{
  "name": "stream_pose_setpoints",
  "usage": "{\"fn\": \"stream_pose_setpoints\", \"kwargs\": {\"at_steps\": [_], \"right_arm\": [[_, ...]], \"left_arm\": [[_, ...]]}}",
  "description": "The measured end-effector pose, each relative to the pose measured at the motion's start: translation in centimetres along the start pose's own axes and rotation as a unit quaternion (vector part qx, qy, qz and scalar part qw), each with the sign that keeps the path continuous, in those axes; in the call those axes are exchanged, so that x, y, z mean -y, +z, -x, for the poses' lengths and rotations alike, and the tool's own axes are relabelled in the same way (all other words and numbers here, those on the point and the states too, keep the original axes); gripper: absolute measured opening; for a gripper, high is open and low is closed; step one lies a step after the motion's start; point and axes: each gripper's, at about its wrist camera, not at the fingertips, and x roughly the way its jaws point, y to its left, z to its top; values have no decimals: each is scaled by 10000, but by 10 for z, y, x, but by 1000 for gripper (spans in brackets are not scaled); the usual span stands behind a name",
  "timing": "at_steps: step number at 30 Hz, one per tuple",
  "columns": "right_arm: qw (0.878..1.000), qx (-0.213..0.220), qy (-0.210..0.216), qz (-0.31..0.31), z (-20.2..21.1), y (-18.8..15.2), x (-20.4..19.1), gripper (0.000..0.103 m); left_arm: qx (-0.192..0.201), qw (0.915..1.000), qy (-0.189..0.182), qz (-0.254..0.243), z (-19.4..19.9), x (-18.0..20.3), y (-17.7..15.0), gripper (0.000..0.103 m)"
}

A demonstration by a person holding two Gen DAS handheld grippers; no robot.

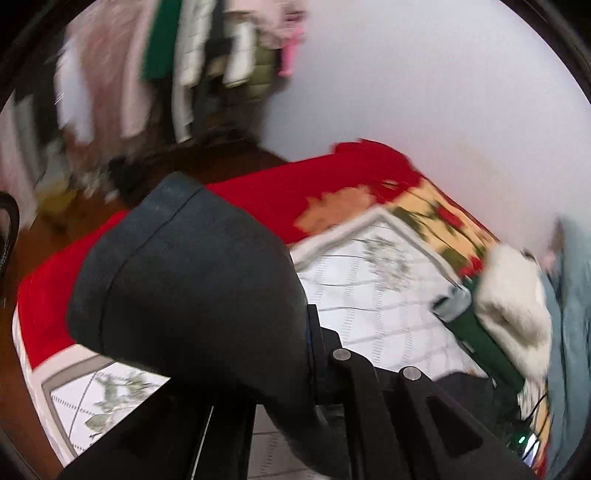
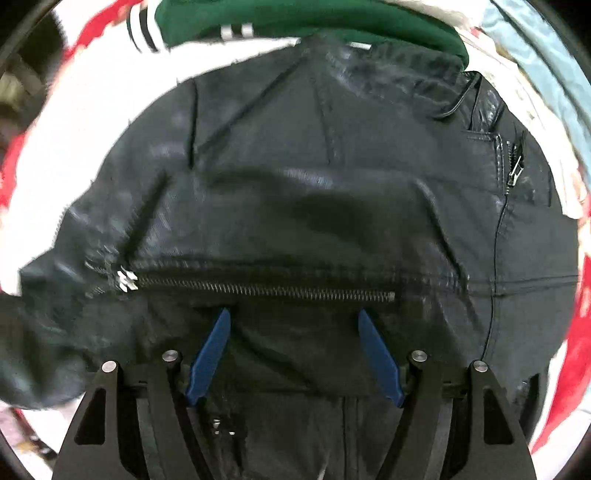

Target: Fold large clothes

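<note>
The black jacket (image 2: 314, 192) lies spread on the bed (image 1: 369, 288), filling the right wrist view, with a long zip (image 2: 258, 288) running across it just ahead of the right gripper (image 2: 293, 317). That gripper's blue fingers (image 2: 210, 354) stand wide apart, low over the cloth and holding nothing. In the left wrist view a dark sleeve (image 1: 192, 280) is lifted off the bed and drapes across the left gripper (image 1: 314, 354); its fingers are hidden under the cloth, so I cannot tell whether they are clamped, though the raised sleeve suggests a hold.

The step in hand looks like folding this sleeve in over the body. To do it well, I would carry the sleeve high enough that the cuff clears the bed and does not drag the body along with it. The right gripper could press down near the zip to pin the body while the sleeve comes across. The leather-like cloth looks stiff and slick, so lay it down flat and smooth before letting go, or it may spring back. A green garment (image 2: 303, 22) lies at the jacket's far edge; keep the fold clear of it
</note>
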Motion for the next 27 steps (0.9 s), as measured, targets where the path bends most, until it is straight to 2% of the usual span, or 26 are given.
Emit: {"fn": "stream_pose_setpoints", "kwargs": {"at_steps": [2,5,8,9,12,13,16,18,19,20,22,23,24,27], "right_arm": [[9993,237,236,-155,19,-2,24,73],[9966,271,505,-587,37,-11,73,74],[9904,194,640,-1210,51,-26,141,74],[9876,184,633,-1424,55,-35,170,74],[9827,204,518,-1764,63,-51,232,74],[9813,208,441,-1860,64,-56,251,74],[9762,112,317,-2143,63,-69,308,74],[9730,51,305,-2286,62,-77,336,74],[9724,34,297,-2312,62,-78,346,74],[9723,24,288,-2321,62,-80,358,74],[9722,23,345,-2317,62,-83,374,74],[9713,73,448,-2337,63,-86,383,74],[9706,103,522,-2348,63,-87,388,74],[9702,86,673,-2325,67,-90,404,74]], "left_arm": [[1,9991,-170,-376,5,39,-5,3],[-117,9946,-612,-834,15,109,-21,3],[-630,9844,-1262,-1051,18,184,-50,3],[-834,9780,-1533,-1143,18,216,-67,3],[-1163,9619,-1965,-1505,22,283,-111,3],[-1312,9533,-2101,-1725,22,308,-132,3],[-1762,9334,-2167,-2252,17,351,-181,4],[-2112,9203,-2027,-2596,9,367,-217,6],[-2202,9171,-1967,-2680,7,369,-225,7],[-2274,9150,-1867,-2760,5,373,-234,12],[-2458,9097,-1841,-2795,2,371,-245,35],[-2517,9082,-1892,-2757,1,372,-248,72],[-2563,9076,-1908,-2724,2,370,-249,98],[-2501,9080,-1943,-2742,13,368,-245,99]]}}
